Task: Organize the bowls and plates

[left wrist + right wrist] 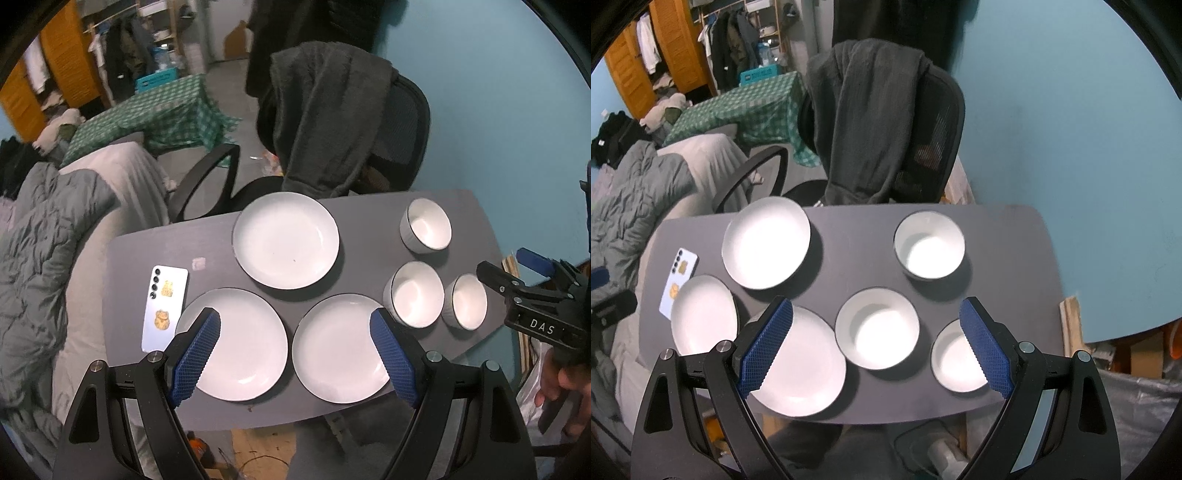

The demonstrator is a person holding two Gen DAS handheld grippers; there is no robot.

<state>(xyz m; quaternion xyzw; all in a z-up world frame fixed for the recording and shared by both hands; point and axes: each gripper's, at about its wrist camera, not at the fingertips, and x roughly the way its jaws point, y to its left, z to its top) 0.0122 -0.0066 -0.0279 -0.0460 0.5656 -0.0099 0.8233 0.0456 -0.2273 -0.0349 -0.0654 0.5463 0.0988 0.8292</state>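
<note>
Three white plates lie apart on the grey table (140,251): a far plate (286,240), a near left plate (240,345) and a near right plate (340,349). Three white bowls stand to their right: a far bowl (426,225), a middle bowl (415,293) and a small near bowl (467,301). My left gripper (295,354) is open and empty above the two near plates. My right gripper (877,347) is open and empty above the middle bowl (877,328), with the near bowl (956,360) and far bowl (929,245) by it. It also shows at the right in the left wrist view (517,280).
A phone (164,308) lies face down at the table's left end. An office chair (369,122) draped with a dark garment stands behind the table. A bed with grey bedding (48,236) is on the left. A blue wall (1071,129) is on the right.
</note>
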